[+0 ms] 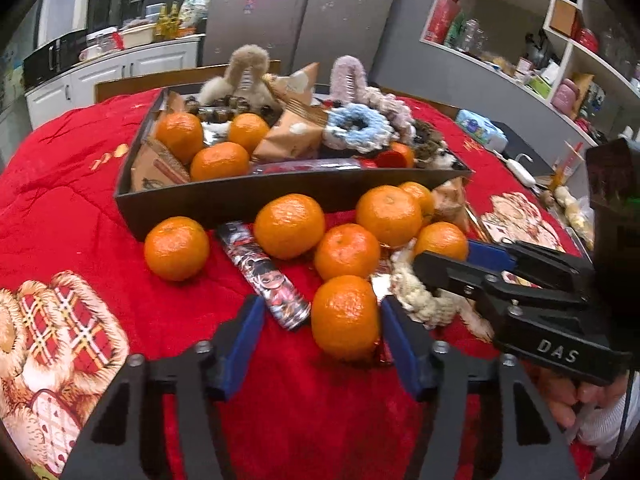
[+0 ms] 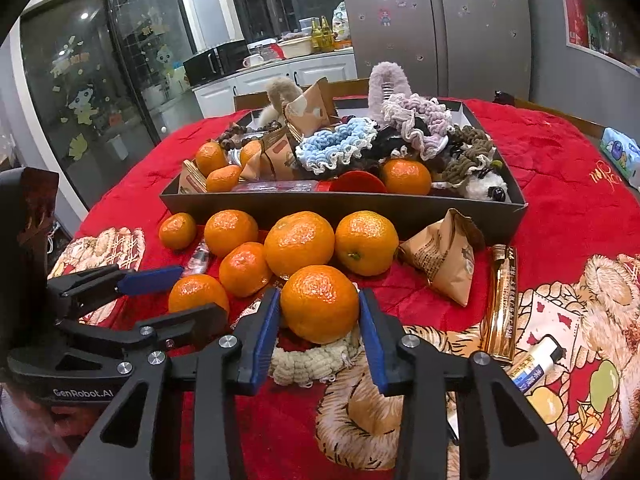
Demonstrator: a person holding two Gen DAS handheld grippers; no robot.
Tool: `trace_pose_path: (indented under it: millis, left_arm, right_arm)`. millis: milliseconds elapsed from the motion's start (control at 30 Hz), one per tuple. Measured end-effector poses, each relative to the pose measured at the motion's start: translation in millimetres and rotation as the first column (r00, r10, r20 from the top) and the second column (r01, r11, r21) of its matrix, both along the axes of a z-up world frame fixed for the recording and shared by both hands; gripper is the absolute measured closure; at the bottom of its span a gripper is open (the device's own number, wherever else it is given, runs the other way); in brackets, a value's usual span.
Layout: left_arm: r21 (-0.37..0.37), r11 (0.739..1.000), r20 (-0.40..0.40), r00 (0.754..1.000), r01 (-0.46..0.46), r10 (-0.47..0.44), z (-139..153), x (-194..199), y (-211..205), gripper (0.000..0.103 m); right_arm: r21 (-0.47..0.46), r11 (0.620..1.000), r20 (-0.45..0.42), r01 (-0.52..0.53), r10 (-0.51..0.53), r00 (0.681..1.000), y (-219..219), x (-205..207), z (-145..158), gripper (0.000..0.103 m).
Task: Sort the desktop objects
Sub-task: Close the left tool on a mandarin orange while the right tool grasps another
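Both tongs worked side by side over the loose fruit. Left tongs (image 1: 320,340) stood apart around a lower-centre mandarin (image 1: 345,316); the right blue pad seemed to touch the peel, while the left pad (image 1: 244,344) stood clear of it, so no grip was yet made. Right tongs (image 2: 320,332), at lower centre of the right wrist view, were clamped on a second mandarin (image 2: 319,308) resting partly on a cream knitted scrunchie (image 2: 308,360).

Recommended procedure: centre the left tongs on the fruit before closing, press only until the peel holds, and lift straight up so neighbouring mandarins do not roll. Check that the scrunchie does not snag on the right tongs. The dark tray (image 1: 240,200) across mid-frame, already holding mandarins, scrunchies and paper packets, was the probable destination.

A red quilted cloth (image 1: 80,160) with a bear print covered the table; being soft, it could let round fruit shift. Behind stood a grey refrigerator (image 2: 440,20), white cabinets at upper left, and open shelving (image 1: 520,40) at upper right.
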State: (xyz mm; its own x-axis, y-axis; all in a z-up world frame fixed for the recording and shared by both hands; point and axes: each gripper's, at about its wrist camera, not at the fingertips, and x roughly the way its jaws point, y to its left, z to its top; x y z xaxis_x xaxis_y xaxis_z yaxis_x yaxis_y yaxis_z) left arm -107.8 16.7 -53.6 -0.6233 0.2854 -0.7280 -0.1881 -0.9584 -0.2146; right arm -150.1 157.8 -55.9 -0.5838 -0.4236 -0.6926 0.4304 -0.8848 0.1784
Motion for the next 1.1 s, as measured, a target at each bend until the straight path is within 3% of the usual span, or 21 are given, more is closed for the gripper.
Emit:
trace_pose_path:
  millis: [200,333,433,667,1100]
  left_arm:
    - [0.019,1.000,-0.009,1.000,0.008,-0.008,1,3,2,0.052]
    - [0.011,0.999,-0.009,0.999,0.032,-0.032,2,8,6,0.068]
    - [-0.011,0.999,-0.015,0.999,0.042,-0.042,3,10,11,0.068]
    - [0.020,1.000,-0.015,1.000,0.020,-0.020,2,11,1,0.069]
    - [0.013,1.000,-0.032,0.999,0.002,-0.002,4,13,3,0.069]
  right_arm:
    - [-0.003,1.000,0.006,-0.005,0.005,1.000,1,-3,-1,0.066]
    - [-0.003,1.000,0.006,-0.005,0.005,1.000,1,-3,-1,0.066]
    - [-0.002,1.000,0.005,-0.005,0.005,1.000,1,-3,-1,0.066]
    - [0.000,1.000,0.004,-0.006,0.006,1.000,1,-3,-1,0.066]
    - [-0.004,1.000,0.002,-0.004,0.004,1.000,2,-2,-1,0.066]
